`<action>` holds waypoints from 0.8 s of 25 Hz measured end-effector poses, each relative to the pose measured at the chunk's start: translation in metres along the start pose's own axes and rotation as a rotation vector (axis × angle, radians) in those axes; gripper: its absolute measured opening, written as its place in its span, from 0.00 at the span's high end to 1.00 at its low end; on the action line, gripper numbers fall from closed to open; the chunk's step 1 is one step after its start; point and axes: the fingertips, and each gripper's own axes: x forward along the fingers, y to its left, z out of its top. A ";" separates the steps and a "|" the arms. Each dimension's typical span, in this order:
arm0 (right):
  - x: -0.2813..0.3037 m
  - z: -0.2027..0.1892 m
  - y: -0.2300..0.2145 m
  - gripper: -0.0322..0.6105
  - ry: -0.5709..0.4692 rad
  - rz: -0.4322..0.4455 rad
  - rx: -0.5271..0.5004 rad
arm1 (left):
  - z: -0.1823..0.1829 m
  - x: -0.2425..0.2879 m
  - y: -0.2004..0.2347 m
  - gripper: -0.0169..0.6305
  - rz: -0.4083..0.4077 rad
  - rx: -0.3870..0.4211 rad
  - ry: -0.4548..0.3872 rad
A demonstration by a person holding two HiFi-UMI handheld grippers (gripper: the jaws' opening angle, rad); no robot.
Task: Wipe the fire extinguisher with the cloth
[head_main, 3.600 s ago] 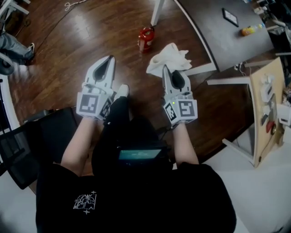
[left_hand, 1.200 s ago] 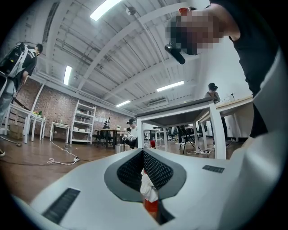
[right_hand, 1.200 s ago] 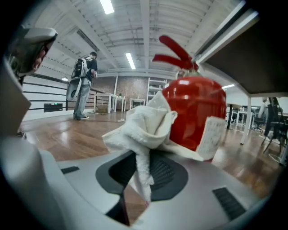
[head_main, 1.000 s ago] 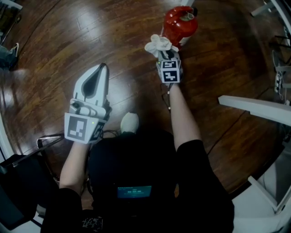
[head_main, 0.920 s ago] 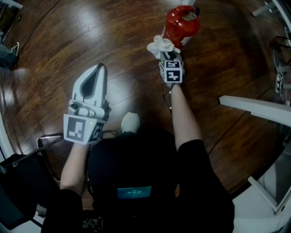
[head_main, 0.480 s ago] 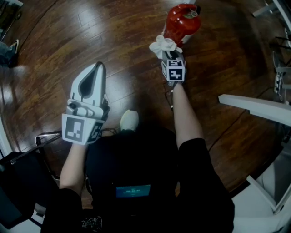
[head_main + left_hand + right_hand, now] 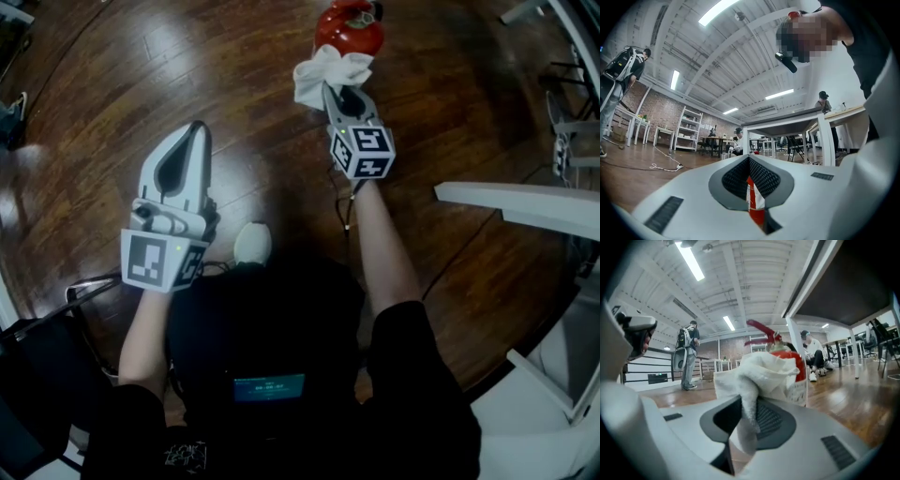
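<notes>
Fire extinguisher (image 7: 349,23), body mostly behind the cloth (image 7: 328,70) in the right tongs (image 7: 328,91)

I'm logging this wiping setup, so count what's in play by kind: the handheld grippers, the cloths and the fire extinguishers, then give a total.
2 grey-and-white handheld grippers: left gripper, right gripper
1 white crumpled cloth
1 red cylindrical fire extinguisher
Total: 4
</notes>
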 end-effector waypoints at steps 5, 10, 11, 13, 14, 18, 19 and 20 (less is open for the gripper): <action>-0.034 0.066 -0.001 0.80 -0.149 0.020 0.002 | 0.002 -0.001 -0.005 0.97 0.003 0.025 0.001; -0.052 0.117 -0.007 0.79 -0.242 0.007 -0.028 | -0.001 -0.006 -0.011 0.97 -0.012 -0.007 0.004; -0.055 0.124 -0.010 0.79 -0.252 0.001 -0.030 | 0.001 -0.005 -0.014 0.97 -0.020 -0.014 -0.007; -0.058 0.131 -0.017 0.79 -0.264 -0.012 -0.023 | 0.007 -0.004 -0.018 0.97 -0.032 -0.027 -0.030; -0.057 0.132 -0.021 0.80 -0.265 -0.020 -0.017 | 0.007 -0.005 -0.019 0.97 -0.030 -0.026 -0.031; -0.046 0.127 -0.037 0.79 -0.241 -0.050 -0.021 | 0.003 -0.007 -0.017 0.97 -0.020 -0.020 -0.018; -0.042 0.125 -0.041 0.79 -0.234 -0.057 -0.019 | 0.004 -0.006 -0.017 0.97 -0.020 -0.029 -0.023; -0.038 0.123 -0.045 0.79 -0.229 -0.064 -0.014 | 0.004 -0.005 -0.016 0.97 -0.018 -0.034 -0.023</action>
